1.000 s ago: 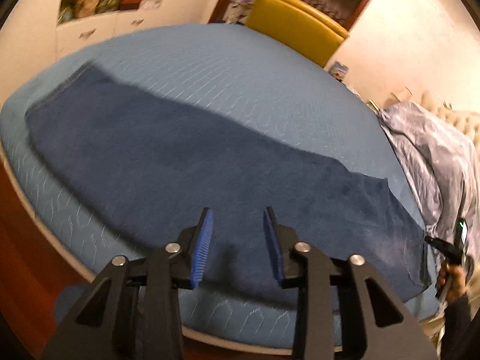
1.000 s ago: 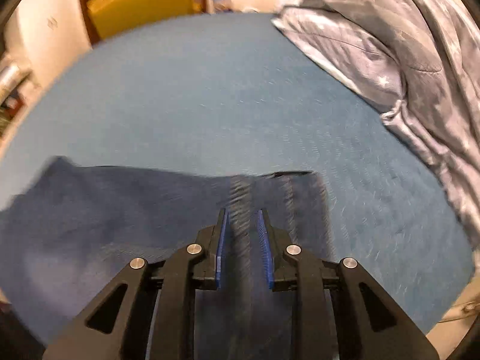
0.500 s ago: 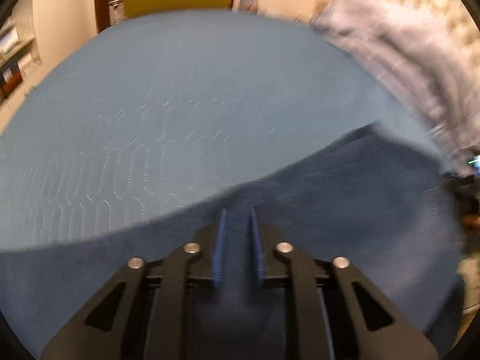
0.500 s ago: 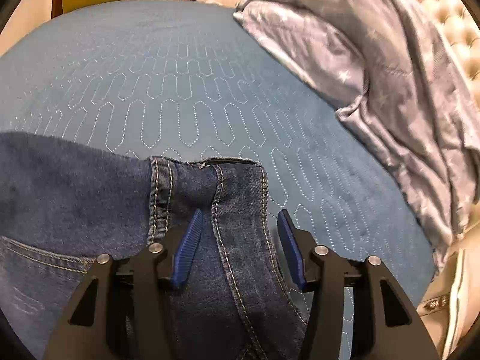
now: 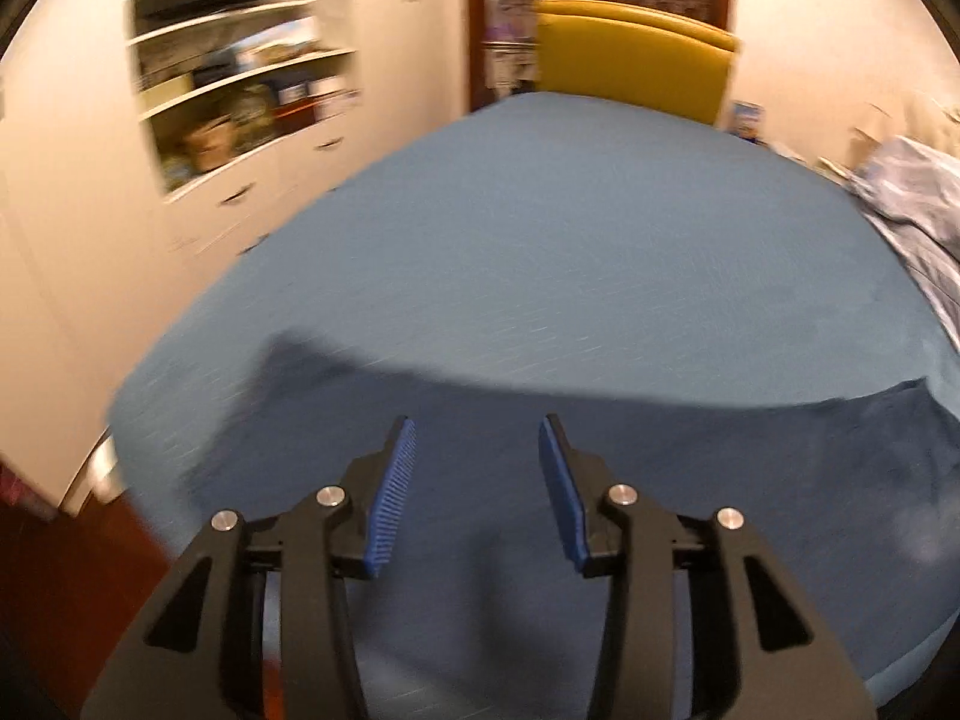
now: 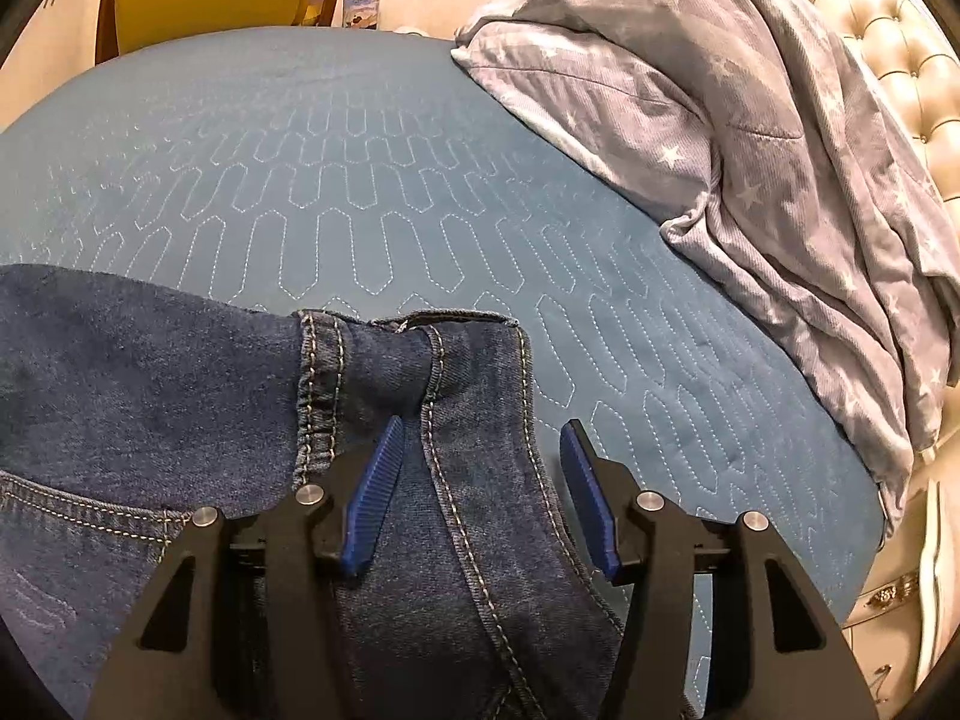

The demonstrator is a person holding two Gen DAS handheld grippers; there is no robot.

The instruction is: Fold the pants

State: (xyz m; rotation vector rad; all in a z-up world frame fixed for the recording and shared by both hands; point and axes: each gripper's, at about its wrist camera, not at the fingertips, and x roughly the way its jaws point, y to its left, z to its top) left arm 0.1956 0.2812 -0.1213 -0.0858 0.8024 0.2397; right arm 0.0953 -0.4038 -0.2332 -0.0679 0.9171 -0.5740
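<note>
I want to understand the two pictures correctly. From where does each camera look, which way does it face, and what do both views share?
Left wrist: sits on the left gripper, facing across the bed toward the yellow chair and shelves; its open jaws show, above the jeans.
Right wrist: sits on the right gripper, facing the jeans' waistband, with the star-print duvet at right; its open jaws show.
Shared: jeans, bed, yellow chair, duvet.
</note>
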